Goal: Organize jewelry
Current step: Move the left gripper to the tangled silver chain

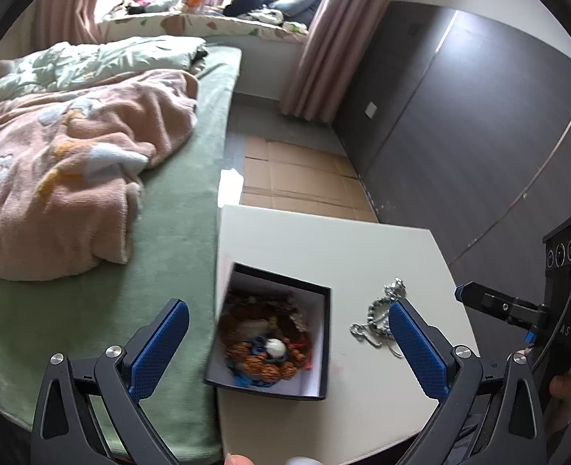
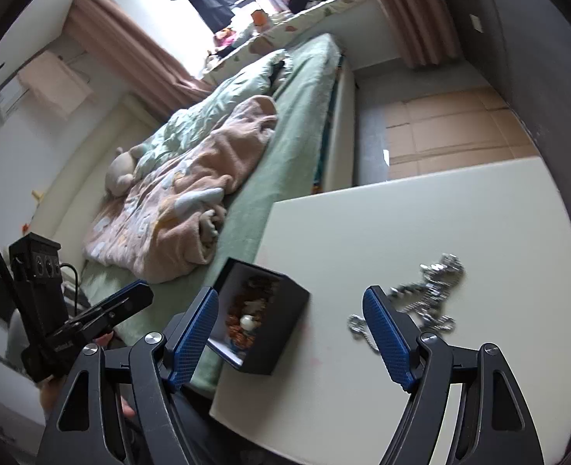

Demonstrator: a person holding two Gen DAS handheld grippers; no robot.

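Step in hand, by my read: get the silver chain pile [image 2: 425,294] off the white table [image 2: 421,209] and into the black box [image 2: 281,333]. To do it well: come down w/ the right gripper [image 2: 291,333] over the thickest knot of links, not a loose tail, so the whole bundle lifts together. Pinch low, close to the tabletop, then lift straight up before swinging left to the box. Watch for trailing loops snagging the box rim. Box sits at the table's near-left edge, partly overhanging toward the bed [image 1: 177,201], so a bump could tip it; the left gripper [image 1: 289,343] could steady it.

Chain lies right of the box, apart from it, near-right part of the table. Box already holds beaded pieces [image 1: 264,348], brown/orange w/ a white bead.

Pose: right gripper hovers above the table, fingers spread wide, nothing between them; its right finger overlaps the chain's left end in view, contact unclear. Left gripper is likewise wide apart & empty, framing the box from above.
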